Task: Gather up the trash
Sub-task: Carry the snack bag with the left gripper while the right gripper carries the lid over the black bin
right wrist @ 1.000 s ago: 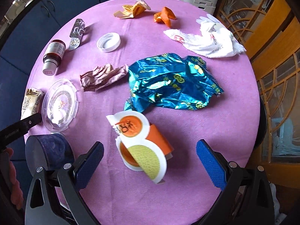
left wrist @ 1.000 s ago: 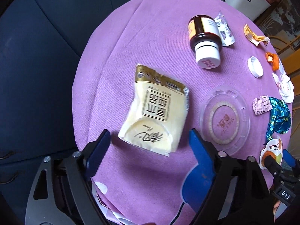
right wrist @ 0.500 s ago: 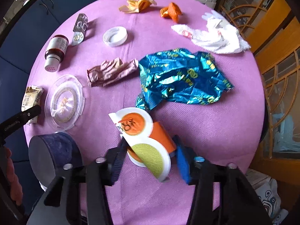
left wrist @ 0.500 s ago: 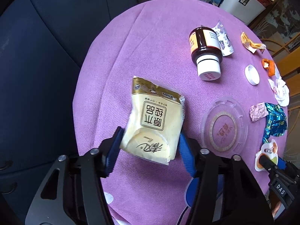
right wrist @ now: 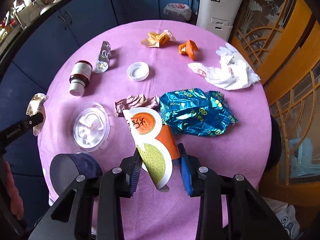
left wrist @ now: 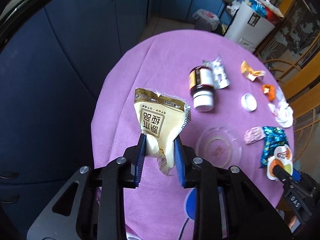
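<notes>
The round table (right wrist: 250, 140) under its purple cloth spreads ahead of both pairs of jaws, litter scattered across it. The left gripper (left wrist: 160, 150) is clamped on the lower end of a cream snack pouch (left wrist: 158, 120), which rises from between its jaws — soft film, light, likely to fold and slip, so a hold low on the bunched end looks safest. The right gripper (right wrist: 160, 160) pinches an orange paper cup (right wrist: 168, 144) with its peeled lid hanging between the jaws — light but crushable. Just beyond its jaws lie a blue foil wrapper (right wrist: 196, 112) and a small white cap (right wrist: 138, 71).
</notes>
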Demonstrator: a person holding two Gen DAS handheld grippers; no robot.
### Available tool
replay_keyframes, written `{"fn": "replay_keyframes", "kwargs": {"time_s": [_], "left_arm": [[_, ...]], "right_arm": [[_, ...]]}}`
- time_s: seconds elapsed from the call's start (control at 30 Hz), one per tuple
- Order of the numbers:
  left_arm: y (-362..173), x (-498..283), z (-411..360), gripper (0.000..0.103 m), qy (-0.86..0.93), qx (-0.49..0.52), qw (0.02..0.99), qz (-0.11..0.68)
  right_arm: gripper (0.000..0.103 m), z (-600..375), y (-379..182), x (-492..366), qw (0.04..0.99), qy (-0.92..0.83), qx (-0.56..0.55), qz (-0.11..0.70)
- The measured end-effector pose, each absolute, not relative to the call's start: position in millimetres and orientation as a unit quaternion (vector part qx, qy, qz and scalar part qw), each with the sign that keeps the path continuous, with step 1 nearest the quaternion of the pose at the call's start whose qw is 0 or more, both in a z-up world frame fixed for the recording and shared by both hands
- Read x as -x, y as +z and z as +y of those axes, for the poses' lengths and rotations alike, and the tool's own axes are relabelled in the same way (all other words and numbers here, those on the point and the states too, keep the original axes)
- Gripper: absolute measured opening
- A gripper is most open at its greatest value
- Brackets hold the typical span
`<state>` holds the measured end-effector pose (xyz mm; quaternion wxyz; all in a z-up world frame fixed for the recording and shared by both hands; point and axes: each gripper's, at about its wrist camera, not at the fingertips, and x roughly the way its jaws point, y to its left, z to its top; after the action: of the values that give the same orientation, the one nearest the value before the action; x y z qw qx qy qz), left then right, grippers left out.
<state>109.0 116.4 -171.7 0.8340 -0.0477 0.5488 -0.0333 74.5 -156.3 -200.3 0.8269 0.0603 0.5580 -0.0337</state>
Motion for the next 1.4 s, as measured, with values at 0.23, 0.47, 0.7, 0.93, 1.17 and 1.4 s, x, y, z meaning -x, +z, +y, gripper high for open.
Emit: {"fn": "replay_keyframes", "kwargs": {"time_s": [0.23, 0.47, 0.7, 0.93, 1.17, 1.4], "left_arm": [[-160, -115, 63, 0.028, -0.053, 0.026, 0.849, 0.524], [-142, -119, 9, 0.028, -0.076, -0.007, 0.861, 0.503], [-135, -120, -53, 0.028, -0.102, -0.048, 0.863, 0.492], [-132, -118, -122, 0.028, -0.131, -0.09, 0.861, 0.483], [-129, -116, -196, 0.028, -0.163, -0.127, 0.858, 0.47], [-128, -111, -255, 0.028, -0.186, -0.154, 0.857, 0.455]], "right_arm": [[0.034, -178, -190, -64, 0.841, -0.04, -0.079, 0.534], [0.034, -212, -173, -59, 0.855, -0.054, -0.099, 0.507], [0.034, -258, -169, -54, 0.86, -0.074, -0.131, 0.487], [0.034, -315, -173, -45, 0.857, -0.099, -0.168, 0.477], [0.034, -374, -177, -33, 0.854, -0.132, -0.197, 0.464], [0.034, -421, -182, -26, 0.851, -0.155, -0.219, 0.451]]}}
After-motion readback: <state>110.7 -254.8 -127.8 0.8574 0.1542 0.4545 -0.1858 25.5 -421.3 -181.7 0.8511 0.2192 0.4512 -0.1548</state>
